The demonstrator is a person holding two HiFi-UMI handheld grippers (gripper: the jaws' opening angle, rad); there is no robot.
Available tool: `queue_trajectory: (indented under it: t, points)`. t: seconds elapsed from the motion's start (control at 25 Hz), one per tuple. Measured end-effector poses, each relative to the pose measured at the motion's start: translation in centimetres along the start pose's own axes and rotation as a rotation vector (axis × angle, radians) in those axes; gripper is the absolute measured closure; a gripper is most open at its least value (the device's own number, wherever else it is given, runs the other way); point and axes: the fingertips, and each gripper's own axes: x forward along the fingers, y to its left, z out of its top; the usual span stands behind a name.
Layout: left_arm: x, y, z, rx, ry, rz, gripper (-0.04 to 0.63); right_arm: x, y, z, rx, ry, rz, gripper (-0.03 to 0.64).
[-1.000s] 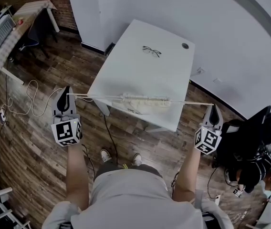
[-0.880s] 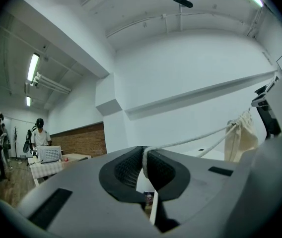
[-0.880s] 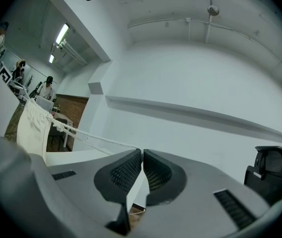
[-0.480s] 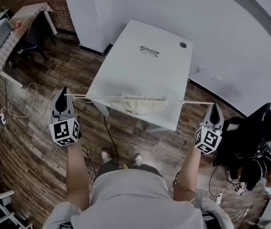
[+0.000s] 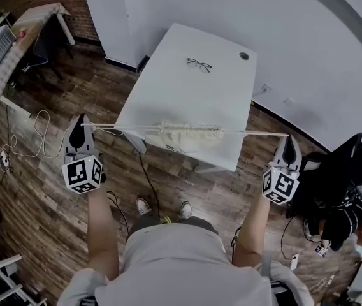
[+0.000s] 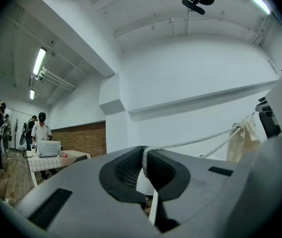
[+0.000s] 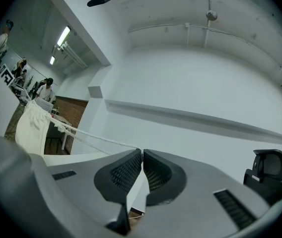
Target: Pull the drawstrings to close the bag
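Observation:
A cream cloth bag (image 5: 190, 134) hangs bunched in mid-air over the near edge of the white table (image 5: 194, 94). Its white drawstrings (image 5: 130, 128) run taut out to both sides. My left gripper (image 5: 81, 127) is shut on the left drawstring, far out to the left of the table. My right gripper (image 5: 289, 139) is shut on the right drawstring (image 5: 257, 133), past the table's right corner. In the left gripper view the cord (image 6: 190, 144) leaves the closed jaws toward the bag (image 6: 244, 138). In the right gripper view the cord (image 7: 91, 138) runs left to the bag (image 7: 31, 125).
A pair of glasses (image 5: 199, 64) lies at the table's far side, near a round cable hole (image 5: 244, 56). A black office chair (image 5: 334, 177) stands at the right. A white cable (image 5: 37, 132) trails on the wooden floor at left. People stand in the background (image 6: 40, 128).
Both grippers have moved slightly further apart, and the bag's mouth has bunched a little tighter between the taut drawstrings.

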Motion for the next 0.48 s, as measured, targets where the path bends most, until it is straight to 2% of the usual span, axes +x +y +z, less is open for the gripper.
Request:
queue_trajectory:
  t: [0.24, 0.48]
  points:
    - [-0.3, 0.1, -0.4, -0.023, 0.008, -0.005, 0.578, -0.6, -0.1, 0.2, -0.005, -0.002, -0.003, 0.575]
    - [-0.3, -0.3, -0.4, -0.009, 0.003, -0.017, 0.578, -1.0, -0.5, -0.8, -0.001, 0.017, -0.003, 0.575]
